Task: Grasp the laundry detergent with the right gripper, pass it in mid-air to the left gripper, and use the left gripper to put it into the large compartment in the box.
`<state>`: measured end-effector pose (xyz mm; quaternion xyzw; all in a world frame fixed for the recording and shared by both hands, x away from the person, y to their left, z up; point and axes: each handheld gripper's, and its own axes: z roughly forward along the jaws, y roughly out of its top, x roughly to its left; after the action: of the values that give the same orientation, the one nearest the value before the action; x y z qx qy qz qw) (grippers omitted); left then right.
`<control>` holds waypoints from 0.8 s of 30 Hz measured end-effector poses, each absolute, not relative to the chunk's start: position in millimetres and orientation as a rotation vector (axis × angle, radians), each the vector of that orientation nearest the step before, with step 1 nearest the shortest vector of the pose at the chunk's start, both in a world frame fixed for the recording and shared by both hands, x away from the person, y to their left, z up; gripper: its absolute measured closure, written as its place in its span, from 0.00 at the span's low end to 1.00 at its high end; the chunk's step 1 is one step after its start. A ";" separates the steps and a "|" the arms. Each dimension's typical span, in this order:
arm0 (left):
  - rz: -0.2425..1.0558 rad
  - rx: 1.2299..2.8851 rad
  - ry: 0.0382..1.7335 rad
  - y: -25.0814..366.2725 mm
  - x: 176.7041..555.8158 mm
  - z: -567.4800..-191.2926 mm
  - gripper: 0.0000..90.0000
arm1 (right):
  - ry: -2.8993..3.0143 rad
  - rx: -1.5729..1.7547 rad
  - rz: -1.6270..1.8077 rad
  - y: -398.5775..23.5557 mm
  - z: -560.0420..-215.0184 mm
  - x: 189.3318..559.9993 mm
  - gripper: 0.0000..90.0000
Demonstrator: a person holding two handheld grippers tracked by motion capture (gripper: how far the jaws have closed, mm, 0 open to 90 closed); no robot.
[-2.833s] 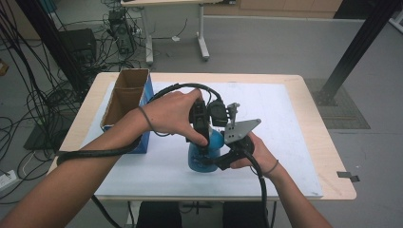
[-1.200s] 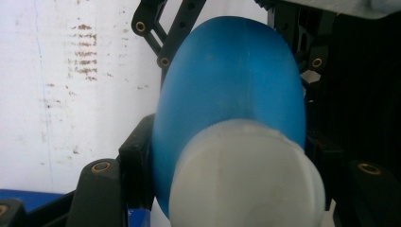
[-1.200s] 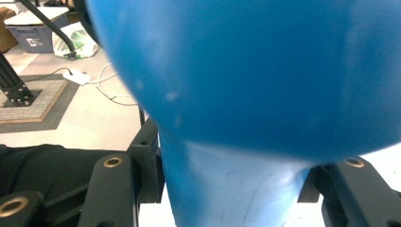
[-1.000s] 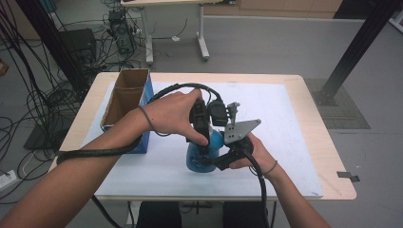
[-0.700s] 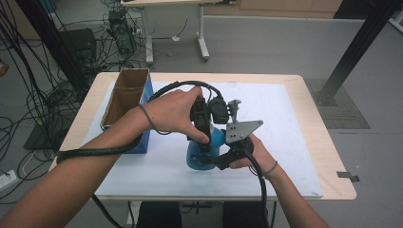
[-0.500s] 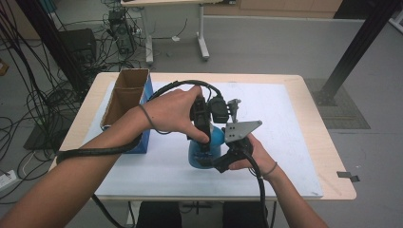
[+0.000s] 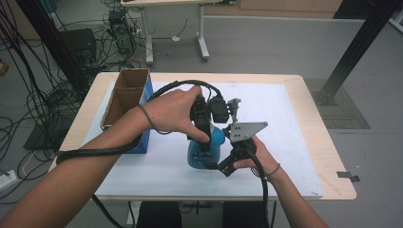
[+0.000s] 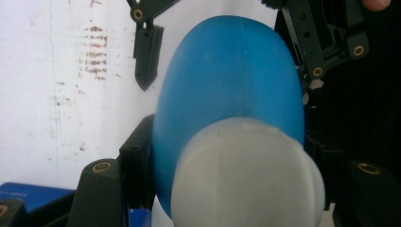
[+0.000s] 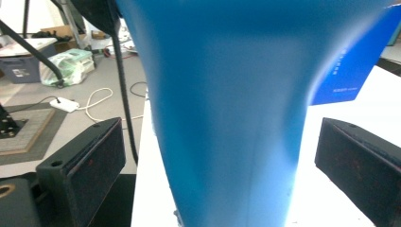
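The upright blue bottle (image 7: 205, 147) stands between the right gripper (image 7: 227, 164)'s just-opened, clear pads; the left gripper (image 7: 203, 124) clamps its neck from above.

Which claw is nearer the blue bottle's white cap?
Left. The left claw grips the bottle just under its cap. The right claw, jaws just opened, straddles the lower body without touching.

An open cardboard box (image 7: 124, 92) with a blue side stands at the table's (image 7: 313, 137) left edge, on its white mat (image 7: 280, 118)
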<state>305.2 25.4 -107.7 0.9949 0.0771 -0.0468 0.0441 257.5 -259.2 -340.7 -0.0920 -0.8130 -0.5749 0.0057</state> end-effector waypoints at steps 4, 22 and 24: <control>-0.141 3.032 0.239 27.6 305.5 -106.1 0.41 | -2.550 -0.290 -1.795 -259.9 -340.2 257.2 0.03; -0.118 2.989 0.270 39.5 305.3 -82.4 0.41 | -2.567 -0.341 -1.785 -267.5 -345.0 254.5 0.04; -0.109 2.983 0.279 40.4 305.3 -77.3 0.42 | -2.569 -0.345 -1.786 -268.0 -345.6 253.8 0.04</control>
<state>305.3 40.4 -77.3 0.9924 0.0929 -0.0363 0.0716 253.8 -268.0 -345.6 -0.1097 -0.8161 -0.5673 -0.0028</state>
